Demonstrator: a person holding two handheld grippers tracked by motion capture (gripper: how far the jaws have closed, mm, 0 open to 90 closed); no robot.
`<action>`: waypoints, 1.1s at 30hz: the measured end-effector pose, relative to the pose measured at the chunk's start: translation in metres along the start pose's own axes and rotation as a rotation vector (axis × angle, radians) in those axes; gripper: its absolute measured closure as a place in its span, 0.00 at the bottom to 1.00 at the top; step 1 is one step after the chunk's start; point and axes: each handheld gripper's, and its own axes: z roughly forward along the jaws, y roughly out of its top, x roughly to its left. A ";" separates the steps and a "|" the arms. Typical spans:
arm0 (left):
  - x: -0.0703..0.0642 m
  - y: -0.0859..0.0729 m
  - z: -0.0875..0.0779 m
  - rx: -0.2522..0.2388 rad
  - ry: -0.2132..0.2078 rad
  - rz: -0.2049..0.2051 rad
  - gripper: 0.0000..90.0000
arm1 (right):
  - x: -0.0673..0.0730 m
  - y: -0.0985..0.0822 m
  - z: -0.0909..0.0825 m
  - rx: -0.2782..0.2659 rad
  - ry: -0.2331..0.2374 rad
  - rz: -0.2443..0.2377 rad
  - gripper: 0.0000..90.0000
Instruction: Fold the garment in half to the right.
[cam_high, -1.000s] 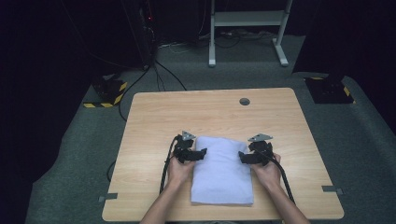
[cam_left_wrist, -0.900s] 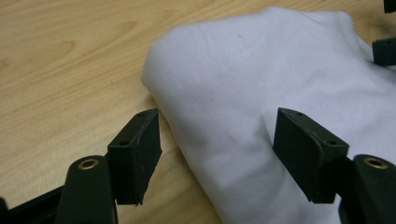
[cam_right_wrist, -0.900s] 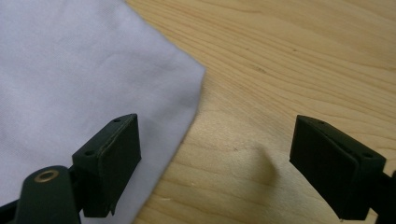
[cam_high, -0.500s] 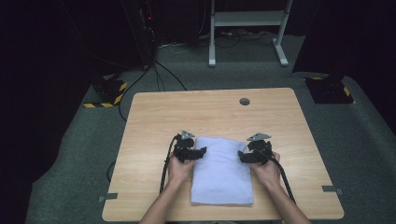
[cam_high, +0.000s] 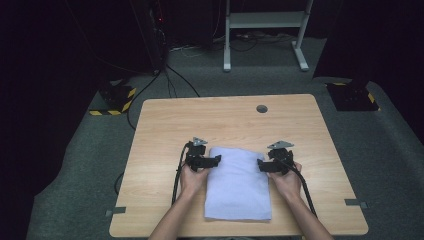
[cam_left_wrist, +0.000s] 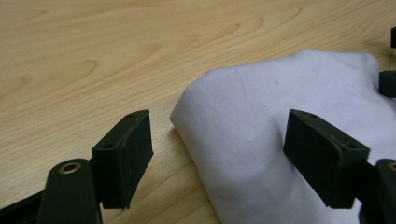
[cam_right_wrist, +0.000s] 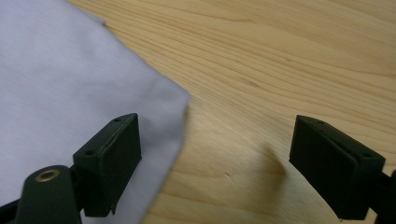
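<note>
- I see a folded white cloth (cam_high: 239, 182) lying flat on the wooden table (cam_high: 165, 125), near the front edge and about midway across it.
- My left gripper (cam_high: 212, 161) sits at the cloth's far left corner, its tips reaching in over the cloth's edge.
- In the left gripper view the jaws stand wide apart. One pad hangs over bare wood, the other over the cloth (cam_left_wrist: 261, 135), and the rounded corner of the fold lies between them.
- Those left jaws have just been opening. The cloth corner is between them, but the pads do not press on it.
- My right gripper (cam_high: 263, 165) sits at the cloth's far right corner, pointing inward toward the left one.
- In the right gripper view its jaws are also wide apart. One pad hangs over the cloth (cam_right_wrist: 60, 79), the other over bare wood, with the cloth's edge running between them.
- Nothing is pinched on the right either; the pads are clear of the fabric.
- The left hand (cam_high: 192, 177) and right hand (cam_high: 286, 181) come in from the near side, one on either side of the cloth, with a cable (cam_high: 176, 175) trailing back from the left gripper along the table.
- The cloth's far edge looks slightly puffed and rounded at the left corner; the near edge lies square to the table's front.
- A small round grommet (cam_high: 261, 108) sits in the table top well beyond the cloth, near the far edge.
</note>
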 end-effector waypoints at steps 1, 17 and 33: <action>0.000 0.001 -0.002 -0.014 -0.005 0.003 0.27 | -0.002 -0.001 -0.001 0.001 -0.009 -0.003 0.18; -0.004 0.002 -0.005 -0.031 -0.017 0.032 0.20 | -0.010 0.002 -0.004 -0.028 0.013 0.067 0.19; -0.047 -0.037 -0.011 0.005 0.033 0.214 0.25 | 0.049 -0.031 -0.027 -0.058 0.213 -0.052 0.25</action>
